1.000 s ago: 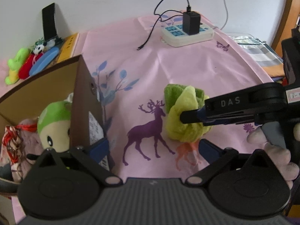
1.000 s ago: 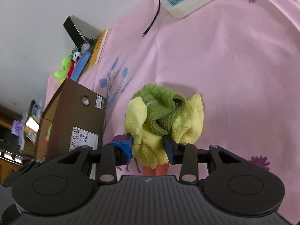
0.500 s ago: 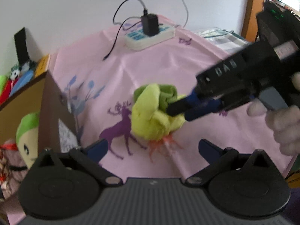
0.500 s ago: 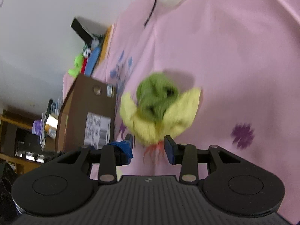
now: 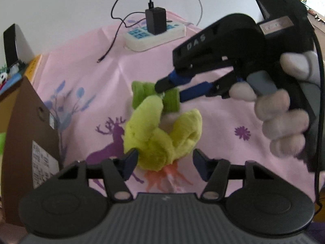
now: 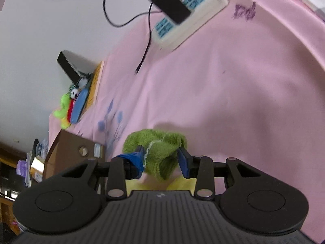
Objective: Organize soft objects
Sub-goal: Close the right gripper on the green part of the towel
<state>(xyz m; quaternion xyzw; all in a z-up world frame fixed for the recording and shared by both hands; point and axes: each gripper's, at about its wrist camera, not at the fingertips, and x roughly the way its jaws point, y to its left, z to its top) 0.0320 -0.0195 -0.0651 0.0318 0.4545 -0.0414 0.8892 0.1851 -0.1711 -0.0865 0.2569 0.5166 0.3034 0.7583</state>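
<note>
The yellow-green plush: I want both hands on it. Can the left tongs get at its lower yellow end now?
Probably yes. The left tongs have just been closing around the plush, the left pad about touching it; the right tongs grip only its green top.

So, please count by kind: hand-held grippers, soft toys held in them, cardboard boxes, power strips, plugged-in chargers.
Hand-held grippers: 2 (left hand-held gripper, its jaws just closing around the toy; right hand-held gripper)
Held soft toy: 1
Cardboard box: 1
Power strip: 1
Charger: 1
Total: 6

One plush toy point(image 5: 160, 134), one cardboard box point(image 5: 22, 126), one power strip point(image 5: 154, 35), two grippers.
</note>
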